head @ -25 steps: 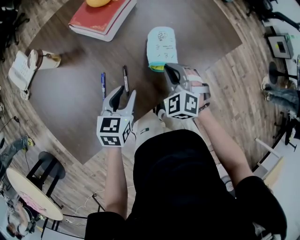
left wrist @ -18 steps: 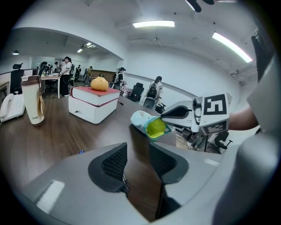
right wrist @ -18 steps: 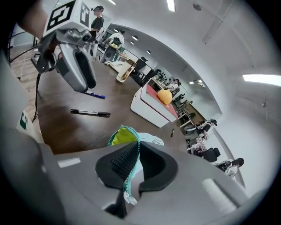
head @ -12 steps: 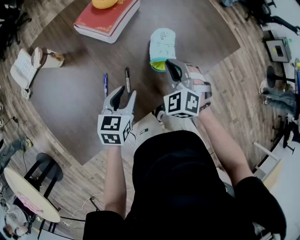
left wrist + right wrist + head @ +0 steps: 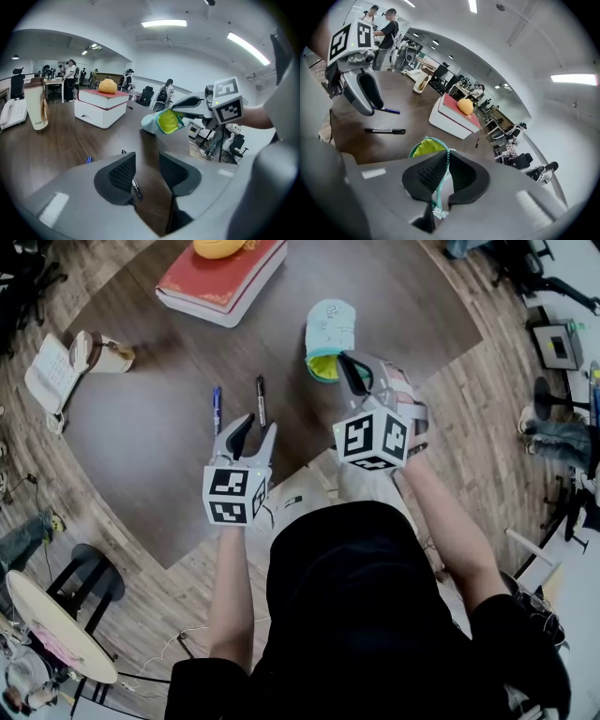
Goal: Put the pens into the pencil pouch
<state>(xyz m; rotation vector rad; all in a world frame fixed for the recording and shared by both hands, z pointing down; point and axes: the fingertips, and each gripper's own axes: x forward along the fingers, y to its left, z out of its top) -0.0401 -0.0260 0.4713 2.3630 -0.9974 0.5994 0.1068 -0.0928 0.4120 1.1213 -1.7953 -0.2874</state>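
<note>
Currently the right tongs [image 5: 445, 172] pinch the zipper edge of the pencil pouch [image 5: 329, 330], which sits in the upper centre of the head view with its mouth open and yellow lining showing. The left tongs [image 5: 143, 171] stand spread with nothing between them. A blue pen [image 5: 217, 409] and a black pen [image 5: 261, 399] lie side by side on the desk [image 5: 159, 456], just above the left tongs.

Head view from above, steeply down on the counter [image 5: 141, 456], close low views along the left tongs [image 5: 260, 421] and right tongs [image 5: 349, 360] (each catching the other), all sharing the black pen [image 5: 261, 401].
</note>
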